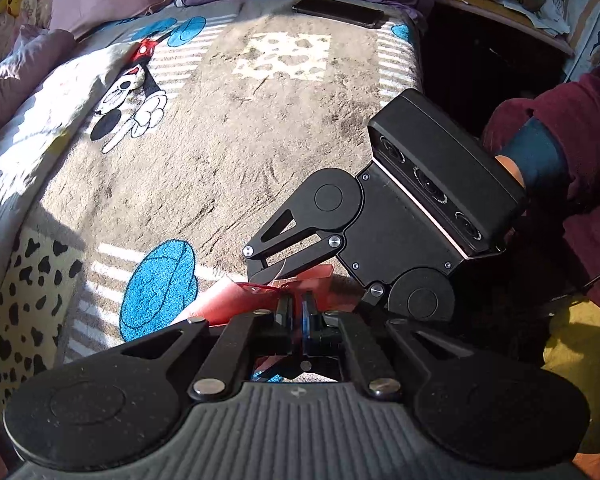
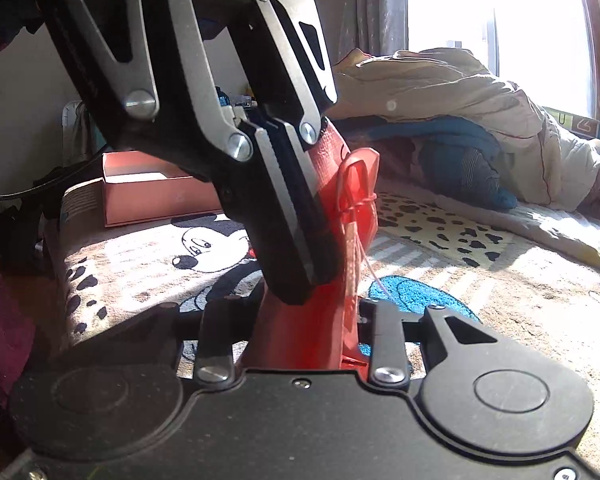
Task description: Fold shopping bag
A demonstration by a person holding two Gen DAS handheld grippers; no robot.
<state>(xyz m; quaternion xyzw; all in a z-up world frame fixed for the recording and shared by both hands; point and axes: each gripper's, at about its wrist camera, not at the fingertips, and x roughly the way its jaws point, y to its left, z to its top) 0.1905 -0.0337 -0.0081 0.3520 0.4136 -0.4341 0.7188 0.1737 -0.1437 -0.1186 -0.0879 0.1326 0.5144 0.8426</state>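
I see both grippers pinching the red woven plastic shopping bag [image 2: 320,332] in mid-air above the cartoon-print blanket [image 1: 228,128]: left gripper [image 1: 296,308] clamped at 6 o'clock, right gripper [image 1: 266,274] clamped at 5. Keep edges aligned and tension even.

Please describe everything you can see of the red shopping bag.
The red shopping bag looks like thin, slightly translucent woven fabric, gathered into a narrow bunch with a thin red string tied around it. It is held above the patterned blanket, not lying flat. The left gripper is shut on it, and the right gripper pinches it too.
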